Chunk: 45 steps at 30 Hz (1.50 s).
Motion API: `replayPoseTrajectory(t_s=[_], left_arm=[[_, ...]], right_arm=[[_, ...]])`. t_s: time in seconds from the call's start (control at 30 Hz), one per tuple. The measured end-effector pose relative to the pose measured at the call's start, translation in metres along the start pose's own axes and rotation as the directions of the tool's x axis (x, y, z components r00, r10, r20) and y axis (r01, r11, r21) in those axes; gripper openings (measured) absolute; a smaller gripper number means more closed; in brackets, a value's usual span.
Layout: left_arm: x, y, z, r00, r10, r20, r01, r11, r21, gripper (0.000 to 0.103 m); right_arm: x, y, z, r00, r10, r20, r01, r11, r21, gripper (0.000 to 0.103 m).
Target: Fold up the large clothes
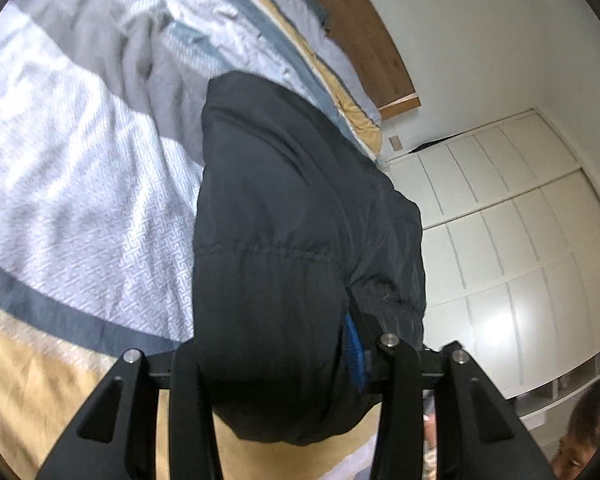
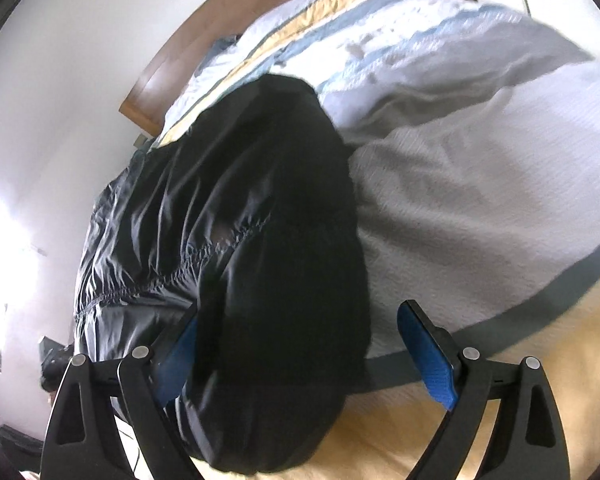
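Note:
A puffy black jacket (image 1: 300,200) lies lengthwise on the bed, running away from me toward the headboard. Its near end bulges up between the fingers of my left gripper (image 1: 288,352), which stands partly open around the padding; one blue pad (image 1: 354,354) shows beside the fabric. In the right wrist view the same jacket (image 2: 240,200) fills the left half of my right gripper (image 2: 300,312), which is wide open. The jacket rests against that gripper's left pad (image 2: 180,356), while the right pad (image 2: 428,352) stands free over the bedding.
The bed has a quilted cover (image 1: 80,200) (image 2: 480,180) in white, grey, blue and yellow bands. A wooden headboard (image 1: 360,20) (image 2: 220,12) is at the far end. White wardrobe doors (image 1: 520,220) stand beside the bed. A person's head (image 1: 588,440) shows at the lower right.

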<state>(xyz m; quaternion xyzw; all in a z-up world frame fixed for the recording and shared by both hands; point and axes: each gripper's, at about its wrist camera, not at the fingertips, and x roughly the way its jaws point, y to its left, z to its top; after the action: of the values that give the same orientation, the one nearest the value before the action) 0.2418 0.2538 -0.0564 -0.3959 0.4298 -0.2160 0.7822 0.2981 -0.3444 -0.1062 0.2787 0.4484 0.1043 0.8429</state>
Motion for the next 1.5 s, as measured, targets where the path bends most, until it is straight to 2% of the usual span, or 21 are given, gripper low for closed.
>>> replayPoseTrajectory(t_s=[0.07, 0.17, 0.3, 0.37, 0.47, 0.53, 0.6, 0.73, 0.9, 1.03, 1.23, 1.3, 1.4, 1.5], left_arm=[[-0.009, -0.006, -0.011, 0.999, 0.027, 0.027, -0.028, 0.999, 0.020, 0.039], [-0.019, -0.022, -0.031, 0.992, 0.115, 0.060, -0.117, 0.992, 0.045, 0.039], [-0.035, -0.039, -0.060, 0.977, 0.198, 0.073, -0.200, 0.980, 0.020, 0.039], [-0.044, -0.041, -0.071, 0.974, 0.215, 0.065, -0.215, 0.977, -0.010, 0.039], [-0.048, -0.036, -0.071, 0.986, 0.161, 0.038, -0.158, 0.985, -0.075, 0.039], [-0.048, -0.035, -0.069, 0.986, 0.164, 0.037, -0.159, 0.981, -0.108, 0.039], [-0.047, -0.040, -0.067, 0.979, 0.199, 0.042, -0.194, 0.976, -0.103, 0.039], [-0.040, -0.053, -0.060, 0.956, 0.281, 0.089, -0.281, 0.960, -0.014, 0.040], [-0.027, -0.049, -0.038, 0.943, 0.282, 0.179, -0.294, 0.955, 0.045, 0.039], [-0.005, -0.032, -0.008, 0.933, 0.321, 0.162, -0.330, 0.943, 0.036, 0.039], [0.049, -0.009, 0.033, 0.926, 0.348, 0.148, -0.355, 0.935, 0.023, 0.039], [0.064, -0.004, 0.045, 0.918, 0.367, 0.152, -0.373, 0.928, 0.015, 0.039], [0.078, 0.005, 0.067, 0.904, 0.393, 0.168, -0.399, 0.917, -0.002, 0.040], [0.070, 0.019, 0.093, 0.889, 0.406, 0.212, -0.402, 0.913, -0.064, 0.040]], right_arm=[[-0.018, -0.002, -0.005, 0.999, -0.040, 0.032, 0.040, 0.999, -0.023, 0.092], [-0.049, -0.003, -0.023, 0.994, -0.088, 0.068, 0.089, 0.996, -0.014, 0.092], [-0.091, 0.010, -0.058, 0.987, -0.149, 0.066, 0.151, 0.988, -0.023, 0.092], [-0.114, 0.020, -0.083, 0.981, -0.185, 0.062, 0.187, 0.982, -0.035, 0.092], [-0.141, 0.034, -0.116, 0.980, -0.190, 0.056, 0.193, 0.980, -0.054, 0.092], [-0.155, 0.044, -0.135, 0.982, -0.179, 0.058, 0.183, 0.981, -0.069, 0.093], [-0.165, 0.050, -0.148, 0.983, -0.170, 0.063, 0.175, 0.981, -0.079, 0.093], [-0.175, 0.059, -0.160, 0.984, -0.166, 0.072, 0.173, 0.979, -0.107, 0.093], [-0.153, 0.062, -0.144, 0.981, -0.182, 0.067, 0.189, 0.974, -0.124, 0.094], [-0.113, 0.069, -0.116, 0.970, -0.228, 0.086, 0.239, 0.959, -0.150, 0.095], [-0.043, 0.089, -0.071, 0.968, -0.221, 0.119, 0.240, 0.955, -0.175, 0.095], [-0.017, 0.093, -0.058, 0.961, -0.254, 0.113, 0.272, 0.942, -0.197, 0.095], [0.008, 0.091, -0.039, 0.945, -0.300, 0.131, 0.320, 0.930, -0.179, 0.102], [0.021, 0.079, -0.017, 0.940, -0.311, 0.141, 0.329, 0.935, -0.135, 0.102]])
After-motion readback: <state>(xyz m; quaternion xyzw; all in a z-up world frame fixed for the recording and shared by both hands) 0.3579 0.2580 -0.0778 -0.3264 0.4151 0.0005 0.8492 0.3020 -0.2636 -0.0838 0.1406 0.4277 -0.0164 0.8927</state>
